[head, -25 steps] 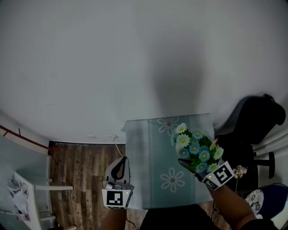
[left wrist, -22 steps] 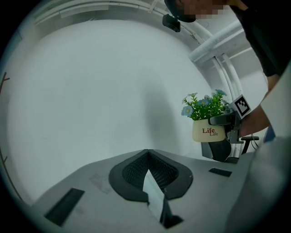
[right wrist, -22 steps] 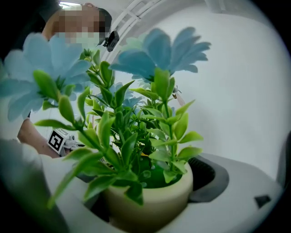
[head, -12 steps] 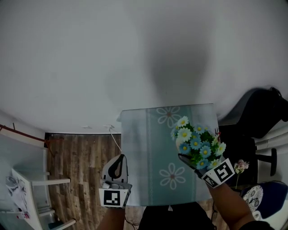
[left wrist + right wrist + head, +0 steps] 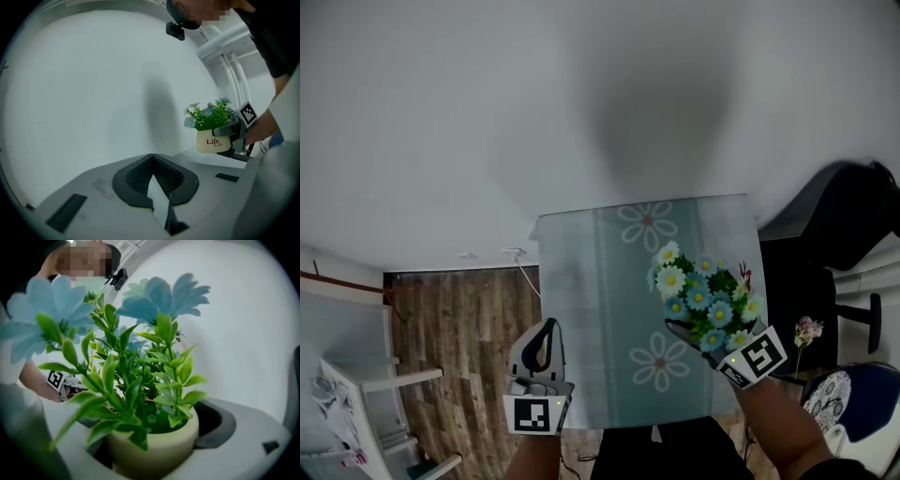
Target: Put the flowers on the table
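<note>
Fingers, right (image 5: 213,425): clamped on the pot (image 5: 154,451), a dark pad on either side of its cream side.
Fingers, left (image 5: 136,178): pressed together, nothing between them.
Right gripper (image 5: 705,339): out over the right half of the desk (image 5: 600,281), carrying the flowers (image 5: 701,298) upright.
Left gripper (image 5: 540,375): idle, just off the desk's left edge, above the floor (image 5: 459,319).
Flowers: blue and white daisies with green leaves, in my right grip, above the desk's patterned cloth (image 5: 647,225) and near its right edge.
Done: I judge the carry is nearly over, since the pot is already above the desktop.
Left to do: lower the pot until its base sits on the desk, then part my right fingers and draw back. No view shows the base touching, so I count it as not yet put down.
Head view only: where the flowers sit relative to the desk's edges, and both grippers at once. The pot itself is hidden under the blooms.
Left gripper view only: the pot side-on, with red print on it and my right fingers round it, against the white wall (image 5: 93,93).
Right gripper view only: the grip close up, with leaves filling the frame. The desk does not show.
Risk: the pot looks close to the right edge, so I would set it further in.
</note>
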Available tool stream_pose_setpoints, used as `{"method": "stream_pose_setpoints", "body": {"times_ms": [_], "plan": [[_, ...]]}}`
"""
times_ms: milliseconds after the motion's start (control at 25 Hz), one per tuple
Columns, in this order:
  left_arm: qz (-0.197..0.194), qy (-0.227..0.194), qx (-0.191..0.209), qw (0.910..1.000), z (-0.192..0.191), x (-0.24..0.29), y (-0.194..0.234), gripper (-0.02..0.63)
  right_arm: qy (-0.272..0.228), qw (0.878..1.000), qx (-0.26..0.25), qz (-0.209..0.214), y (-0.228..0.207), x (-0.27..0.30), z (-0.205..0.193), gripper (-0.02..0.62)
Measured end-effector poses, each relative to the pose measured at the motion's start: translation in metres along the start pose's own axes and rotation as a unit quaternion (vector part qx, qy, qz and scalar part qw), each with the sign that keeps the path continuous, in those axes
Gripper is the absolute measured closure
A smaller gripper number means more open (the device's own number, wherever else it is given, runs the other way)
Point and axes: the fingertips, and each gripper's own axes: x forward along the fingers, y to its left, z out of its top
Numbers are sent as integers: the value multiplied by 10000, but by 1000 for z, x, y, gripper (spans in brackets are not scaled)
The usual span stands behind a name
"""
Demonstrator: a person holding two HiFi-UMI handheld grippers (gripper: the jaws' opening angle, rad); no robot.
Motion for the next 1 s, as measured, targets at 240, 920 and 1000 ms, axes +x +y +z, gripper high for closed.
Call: {"method": "stream_pose_setpoints", "body": {"times_ms": [240,920,1000], "plan": [[56,-24,-8,10000,-10,9,10,601,43,9998,109,-146,-3,8,-17,48],[2,223,-158,9996,-48,19,9,601,461,9983,339,-54,-4,31,-88,46],[7,246,-224,9994,-54,20,6,601,488,9981,377,-71,-6,33,-98,47]]}}
